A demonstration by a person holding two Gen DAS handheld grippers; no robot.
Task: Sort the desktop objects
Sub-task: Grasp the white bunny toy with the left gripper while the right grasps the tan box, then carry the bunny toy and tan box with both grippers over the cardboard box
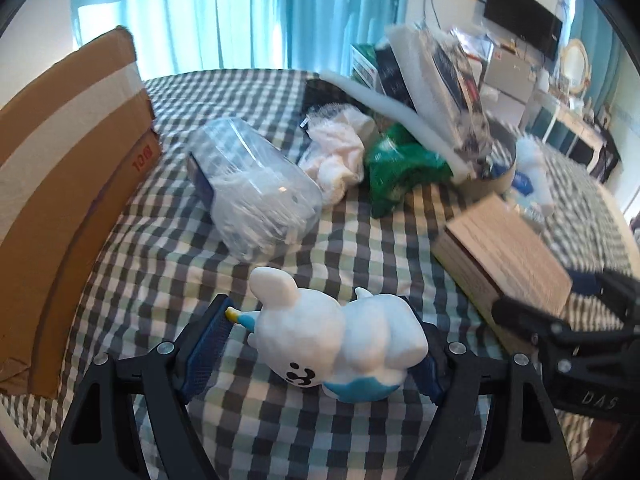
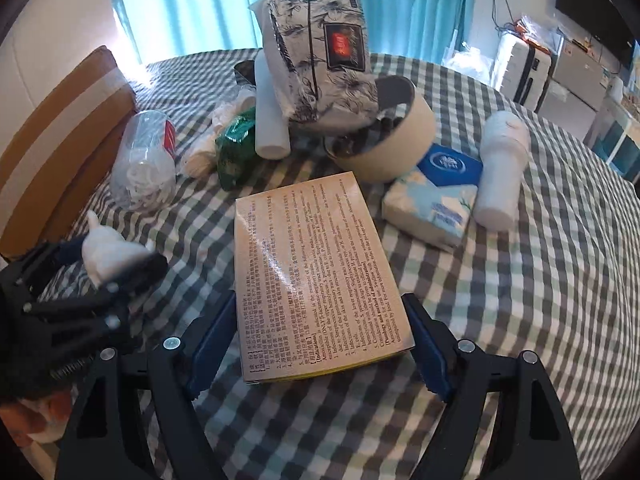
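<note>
A white toy figure [image 1: 340, 332] with a blue base and a small printed face lies sideways between the blue pads of my left gripper [image 1: 320, 344], which is shut on it just above the checked cloth [image 1: 320, 432]. In the right wrist view the left gripper [image 2: 80, 280] carries the toy [image 2: 108, 252] at the left edge. My right gripper [image 2: 320, 344] is shut on the near end of a flat beige box [image 2: 312, 272] printed with small text; both pads press on its long sides. The left wrist view shows the box [image 1: 504, 248] and the right gripper [image 1: 560, 328] at the right.
A cardboard box [image 1: 60, 180] stands along the left. Behind lie a clear plastic jar [image 1: 256, 188] on its side, a white cloth [image 1: 336, 152] and a green bag [image 1: 400, 168]. A round beige tub [image 2: 416, 128] bears a patterned pack [image 2: 320, 52]. Tissue packets [image 2: 432, 204] and a white cylinder [image 2: 500, 168] sit to the right.
</note>
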